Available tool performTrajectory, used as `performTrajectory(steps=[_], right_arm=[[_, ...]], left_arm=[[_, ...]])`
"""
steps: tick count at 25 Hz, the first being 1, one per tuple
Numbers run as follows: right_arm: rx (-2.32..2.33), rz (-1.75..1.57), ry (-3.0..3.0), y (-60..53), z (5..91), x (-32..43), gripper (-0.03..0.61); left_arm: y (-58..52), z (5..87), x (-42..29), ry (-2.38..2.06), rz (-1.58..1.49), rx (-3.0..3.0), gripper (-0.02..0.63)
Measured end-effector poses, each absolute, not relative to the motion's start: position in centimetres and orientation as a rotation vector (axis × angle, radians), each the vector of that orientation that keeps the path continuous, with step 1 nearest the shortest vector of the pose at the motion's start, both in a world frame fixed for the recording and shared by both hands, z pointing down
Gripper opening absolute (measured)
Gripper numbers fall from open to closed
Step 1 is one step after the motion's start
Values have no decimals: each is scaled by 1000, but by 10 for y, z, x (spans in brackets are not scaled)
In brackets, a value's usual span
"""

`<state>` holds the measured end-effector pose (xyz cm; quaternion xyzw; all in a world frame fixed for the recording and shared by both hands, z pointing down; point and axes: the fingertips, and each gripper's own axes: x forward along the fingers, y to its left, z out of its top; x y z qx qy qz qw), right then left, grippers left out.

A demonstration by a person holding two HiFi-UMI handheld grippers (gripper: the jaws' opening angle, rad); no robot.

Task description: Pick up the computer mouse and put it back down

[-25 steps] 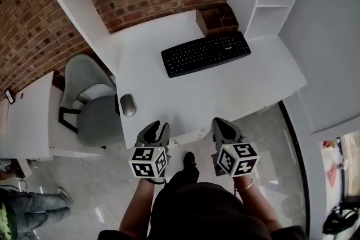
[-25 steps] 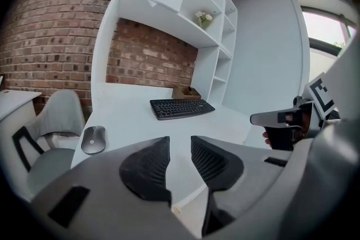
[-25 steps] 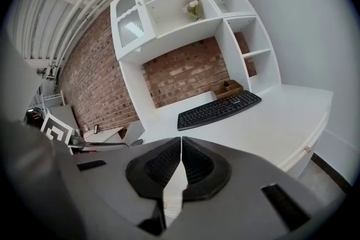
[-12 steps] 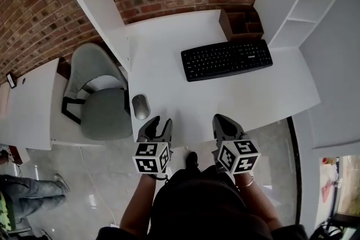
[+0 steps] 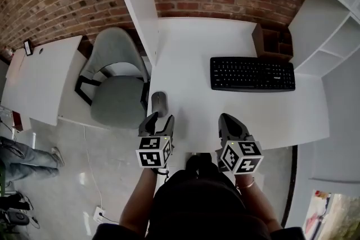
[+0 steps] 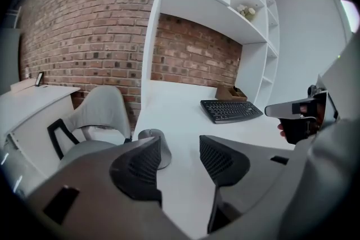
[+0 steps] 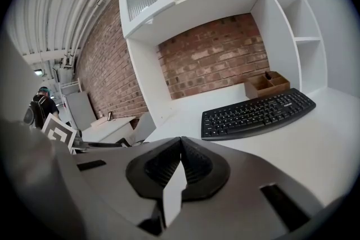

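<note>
A grey computer mouse [image 5: 159, 103] lies near the white desk's [image 5: 197, 104] front left corner. My left gripper [image 5: 160, 120] sits just behind it, at the desk's front edge. In the left gripper view the mouse [image 6: 157, 144] shows just past the left jaw, partly hidden by it. That gripper [image 6: 180, 155] is open; its jaws have just been opening and nothing is between them. My right gripper [image 5: 226, 121] hovers at the desk's front edge, right of the mouse, with its jaws [image 7: 180, 146] shut on nothing.
A black keyboard [image 5: 252, 74] lies on the desk's right half, with a brown wooden organizer [image 5: 270, 42] behind it by the brick wall. A grey chair [image 5: 115, 90] stands left of the desk, beside a second white table [image 5: 42, 81]. White shelves [image 5: 337, 36] rise at the right.
Both grippers have come forward to the desk's front edge. The mouse now lies directly ahead of the left gripper, whose jaws stand wider apart. The right gripper stays shut.
</note>
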<state>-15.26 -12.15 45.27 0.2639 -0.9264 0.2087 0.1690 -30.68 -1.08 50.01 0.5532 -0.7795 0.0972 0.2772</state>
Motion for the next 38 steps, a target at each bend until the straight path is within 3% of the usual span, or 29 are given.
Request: performTrajectory(steps=[13, 38], right_arm=[[453, 581, -2654, -135, 459, -202, 3], [304, 605, -2580, -160, 491, -229, 3]], left_arm=[[-6, 528, -338, -2141, 345, 1222, 268], [-40, 579, -377, -2128, 431, 1035, 295]])
